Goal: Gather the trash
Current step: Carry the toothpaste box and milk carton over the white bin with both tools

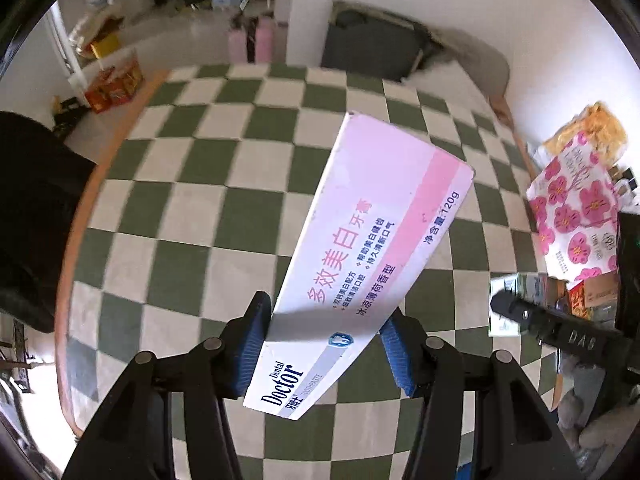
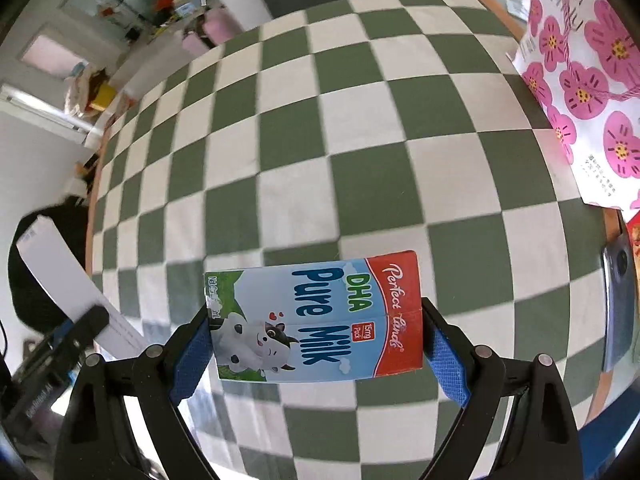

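The left gripper is clamped on a toothpaste box, which juts away toward one o'clock, lifted clear of the checked tablecloth. The right gripper squeezes a milk carton sideways between its blue pads, also held aloft. Both seem raised for carrying to a bin. A flowered bag stands at two o'clock.
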### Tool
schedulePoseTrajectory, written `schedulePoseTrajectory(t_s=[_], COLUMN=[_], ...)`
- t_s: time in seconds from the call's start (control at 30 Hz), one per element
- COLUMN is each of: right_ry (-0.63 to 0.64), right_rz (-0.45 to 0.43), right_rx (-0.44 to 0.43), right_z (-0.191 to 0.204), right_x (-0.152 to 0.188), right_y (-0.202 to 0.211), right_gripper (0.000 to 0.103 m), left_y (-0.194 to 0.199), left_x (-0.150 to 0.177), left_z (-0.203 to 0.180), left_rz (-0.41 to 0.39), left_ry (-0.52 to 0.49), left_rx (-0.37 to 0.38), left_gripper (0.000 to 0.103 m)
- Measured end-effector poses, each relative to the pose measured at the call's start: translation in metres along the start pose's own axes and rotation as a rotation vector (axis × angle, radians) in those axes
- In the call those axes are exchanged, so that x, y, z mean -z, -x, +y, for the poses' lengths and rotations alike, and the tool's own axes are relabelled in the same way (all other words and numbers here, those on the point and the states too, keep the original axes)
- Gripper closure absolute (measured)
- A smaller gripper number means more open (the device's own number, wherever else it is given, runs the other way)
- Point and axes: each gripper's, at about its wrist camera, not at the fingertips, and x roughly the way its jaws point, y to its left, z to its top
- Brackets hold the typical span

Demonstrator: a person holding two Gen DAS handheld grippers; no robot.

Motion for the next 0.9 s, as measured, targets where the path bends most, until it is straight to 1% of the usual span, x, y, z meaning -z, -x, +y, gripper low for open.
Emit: schedulePoseTrajectory(t_s=[0.07, 0.13, 0.23, 0.3, 0.4, 0.5, 0.6, 0.7, 0.73, 0.77, 0.8, 0.87, 0.9], right_ry=[0.029, 0.051, 0.058, 0.056, 0.041, 0.003, -0.04, -0.059, -0.065, -0.066, -0.07, -0.089, -0.097], right_rz=[-0.024, -0.067, -0.126, -0.161, -0.207, -0.231, -0.221, -0.183, -0.166, -0.155, -0.128, -0.072, -0.042], right_rx=[0.005, 0.016, 0.024, 0.036, 0.057, 0.061, 0.048, 0.033, 0.027, 0.023, 0.017, 0.004, 0.001], right_z=[0.009, 0.019, 0.032, 0.041, 0.054, 0.066, 0.073, 0.076, 0.076, 0.076, 0.073, 0.064, 0.059], right_x=[0.012, 0.026, 0.051, 0.072, 0.113, 0.169, 0.223, 0.271, 0.291, 0.302, 0.323, 0.355, 0.37], right_y=[0.012, 0.029, 0.055, 0.07, 0.092, 0.111, 0.118, 0.117, 0.115, 0.112, 0.105, 0.087, 0.075], right_gripper=[0.009, 0.009, 0.009, 0.009, 0.009, 0.009, 0.009, 0.009, 0.009, 0.009, 0.009, 0.009, 0.009], left_y=[0.016, 0.03, 0.06, 0.076, 0.104, 0.119, 0.129, 0.129, 0.124, 0.12, 0.112, 0.086, 0.067], left_x=[0.006, 0.013, 0.033, 0.049, 0.082, 0.112, 0.147, 0.185, 0.202, 0.215, 0.229, 0.259, 0.275], left_z=[0.008, 0.015, 0.033, 0.043, 0.06, 0.071, 0.079, 0.088, 0.093, 0.096, 0.1, 0.11, 0.117], left_rz=[-0.051, -0.09, -0.14, -0.16, -0.16, -0.134, -0.072, 0.015, 0.06, 0.094, 0.134, 0.222, 0.277], left_ry=[0.003, 0.001, 0.001, -0.002, -0.021, -0.042, -0.043, -0.003, 0.016, 0.034, 0.057, 0.111, 0.147], left_rx=[0.004, 0.014, 0.042, 0.055, 0.087, 0.118, 0.14, 0.192, 0.213, 0.225, 0.233, 0.227, 0.229], left_gripper=[0.052, 0.052, 0.052, 0.052, 0.052, 0.052, 0.052, 0.052, 0.052, 0.052, 0.052, 0.052, 0.052])
